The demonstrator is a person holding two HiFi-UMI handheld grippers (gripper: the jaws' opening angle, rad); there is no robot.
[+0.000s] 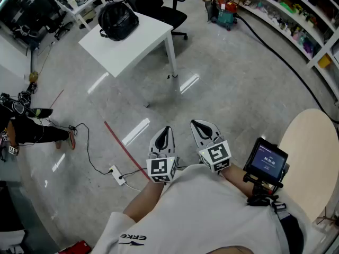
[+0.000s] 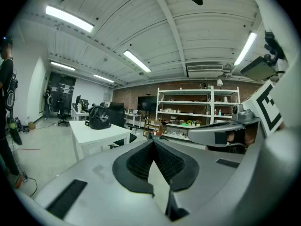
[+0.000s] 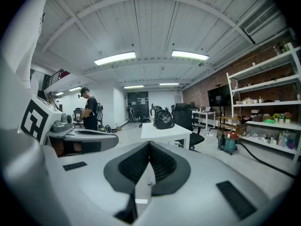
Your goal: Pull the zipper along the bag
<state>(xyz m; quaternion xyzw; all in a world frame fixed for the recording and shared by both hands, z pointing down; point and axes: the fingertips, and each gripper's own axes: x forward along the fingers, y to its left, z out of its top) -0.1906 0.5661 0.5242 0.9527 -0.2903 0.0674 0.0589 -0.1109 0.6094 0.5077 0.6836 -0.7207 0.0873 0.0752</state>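
The black bag (image 1: 117, 20) sits on a white table (image 1: 132, 49) far ahead, across open floor. Both grippers are held close to the person's body, well short of the table. My left gripper (image 1: 166, 129) is shut, pads meeting at the tips with nothing between them. My right gripper (image 1: 197, 124) beside it is shut and empty too. In the left gripper view the bag (image 2: 99, 118) is small on the table (image 2: 99, 135), beyond the left gripper (image 2: 153, 142). The right gripper view shows the bag (image 3: 163, 119) straight beyond the right gripper (image 3: 149, 144).
A black office chair (image 1: 170, 12) stands behind the table. Shelving (image 1: 296, 20) lines the right wall, with a green and red vacuum (image 1: 226, 12) near it. A round beige tabletop (image 1: 312, 152) is at my right. A power strip (image 1: 116, 174) and cables lie on the floor. Another person (image 3: 89, 114) stands at the left.
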